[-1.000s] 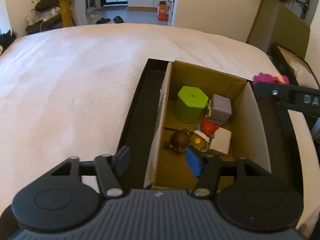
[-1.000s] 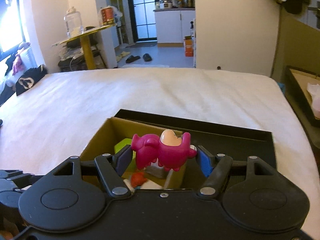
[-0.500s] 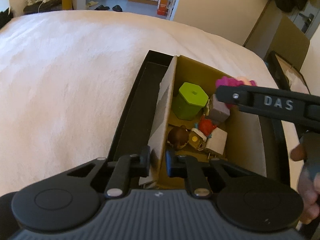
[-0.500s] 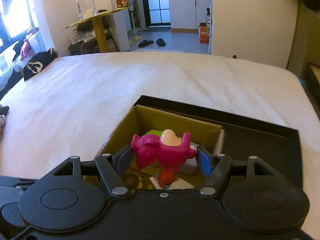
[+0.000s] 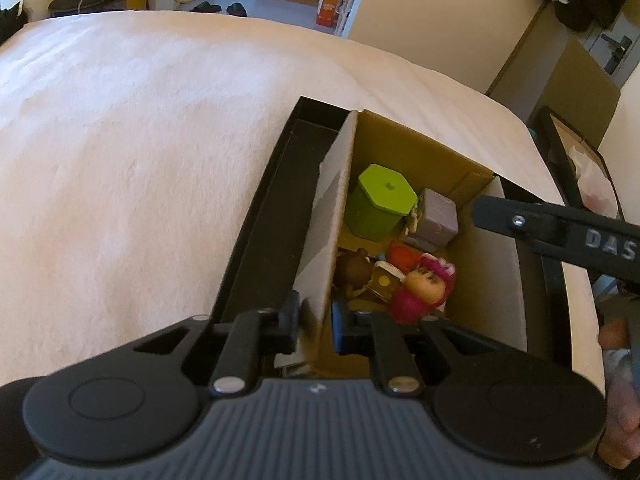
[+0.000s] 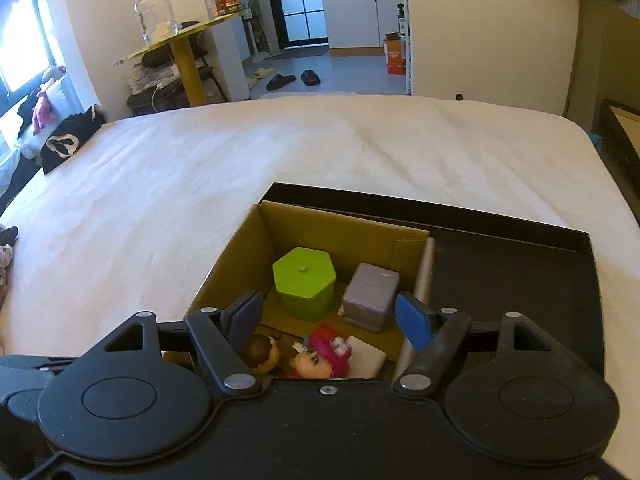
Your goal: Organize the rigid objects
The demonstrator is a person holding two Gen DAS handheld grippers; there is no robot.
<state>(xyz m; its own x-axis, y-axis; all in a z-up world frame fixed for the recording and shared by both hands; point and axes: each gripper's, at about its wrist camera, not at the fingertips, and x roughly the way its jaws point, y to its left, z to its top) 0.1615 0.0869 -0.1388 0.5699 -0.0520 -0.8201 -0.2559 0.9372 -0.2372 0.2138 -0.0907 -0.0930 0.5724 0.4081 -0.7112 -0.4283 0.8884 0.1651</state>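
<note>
A brown cardboard box (image 5: 420,148) stands in a black tray (image 5: 276,216) on the white bed. In it lie a green hexagonal container (image 5: 380,200), a grey block (image 5: 438,220), a brown figure (image 5: 352,272) and a pink doll (image 5: 420,288). My left gripper (image 5: 316,324) is shut on the box's left wall (image 5: 324,240) near its front corner. My right gripper (image 6: 330,318) is open and empty above the box; the pink doll (image 6: 320,356) lies below it. The green container (image 6: 304,280) and grey block (image 6: 370,296) show beyond its fingers.
The right gripper's arm (image 5: 560,228) crosses over the box's right side in the left wrist view. Another black tray (image 5: 576,160) stands off the bed's right edge. A yellow side table (image 6: 180,52) and dark clothes (image 6: 68,140) are beyond the bed's far left.
My right gripper has opened and the pink doll has dropped into the box. My left gripper has shut on the box's left wall.
</note>
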